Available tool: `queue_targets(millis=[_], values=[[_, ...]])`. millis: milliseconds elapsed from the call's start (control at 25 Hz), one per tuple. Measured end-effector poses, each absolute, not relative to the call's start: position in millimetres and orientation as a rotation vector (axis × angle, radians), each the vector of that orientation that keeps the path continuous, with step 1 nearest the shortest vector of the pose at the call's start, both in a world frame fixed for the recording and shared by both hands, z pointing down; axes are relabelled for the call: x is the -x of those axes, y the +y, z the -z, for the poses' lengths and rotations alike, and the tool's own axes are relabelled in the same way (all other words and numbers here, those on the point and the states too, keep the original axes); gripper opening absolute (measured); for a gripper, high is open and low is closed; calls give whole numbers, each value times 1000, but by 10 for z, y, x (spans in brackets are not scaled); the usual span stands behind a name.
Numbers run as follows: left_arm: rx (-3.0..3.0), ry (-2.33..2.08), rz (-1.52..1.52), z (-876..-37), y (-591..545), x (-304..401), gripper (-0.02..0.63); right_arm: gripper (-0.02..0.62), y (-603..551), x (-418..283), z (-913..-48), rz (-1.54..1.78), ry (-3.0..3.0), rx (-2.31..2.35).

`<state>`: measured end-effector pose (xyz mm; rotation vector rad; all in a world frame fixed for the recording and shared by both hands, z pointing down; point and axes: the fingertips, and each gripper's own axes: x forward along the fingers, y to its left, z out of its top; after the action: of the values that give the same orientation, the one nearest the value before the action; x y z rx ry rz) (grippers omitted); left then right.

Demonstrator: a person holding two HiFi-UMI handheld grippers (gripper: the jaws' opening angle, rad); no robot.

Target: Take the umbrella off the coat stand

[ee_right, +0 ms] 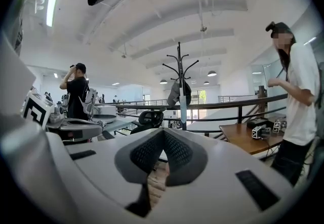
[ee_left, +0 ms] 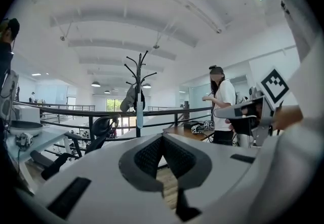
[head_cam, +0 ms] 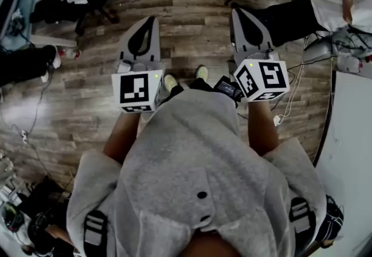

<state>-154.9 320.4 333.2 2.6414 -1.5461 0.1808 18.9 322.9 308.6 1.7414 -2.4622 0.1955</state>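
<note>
Head view shows open wooden floor (head_cam: pixel 192 23) between the person and a round black base at the floor's far edge, which looks like the foot of the coat stand (ee_left: pixel 137 73). The stand is well apart from both grippers, so the whole approach is yet to be made. In the left gripper view it rises in front of a railing (ee_left: pixel 66 111). A grey garment or bag (ee_left: pixel 128 100) hangs on the left side of its pole. The umbrella (ee_left: pixel 139 114), slim, pale and folded, hangs straight down along the pole, just beside that grey item.

The left gripper (ee_left: pixel 162 137) and the right gripper (ee_right: pixel 163 132) both have their jaws closed together on nothing.

The main risk is arriving with closed jaws and knocking the umbrella instead of gripping it. The jaws need to open before they reach it. Because the grey item hangs so close, a loose aim could pinch its cloth along with the umbrella, or instead of it. Pulling outward rather than lifting clear of the hook would probably rock the tall stand. The umbrella's narrow shaft also looks likely to slip out of a shallow grip.
</note>
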Motion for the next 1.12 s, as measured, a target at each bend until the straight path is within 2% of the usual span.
queue_targets(millis=[560, 1120], values=[[-2687, -1509, -146, -3313, 3328, 1696, 12, 9, 3396, -40, -3050, -129, -2445, -1777], [-2666, -1604, -143, -3245, 3038, 1816, 12, 9, 3045, 126, -3070, -107, -2503, -1694]])
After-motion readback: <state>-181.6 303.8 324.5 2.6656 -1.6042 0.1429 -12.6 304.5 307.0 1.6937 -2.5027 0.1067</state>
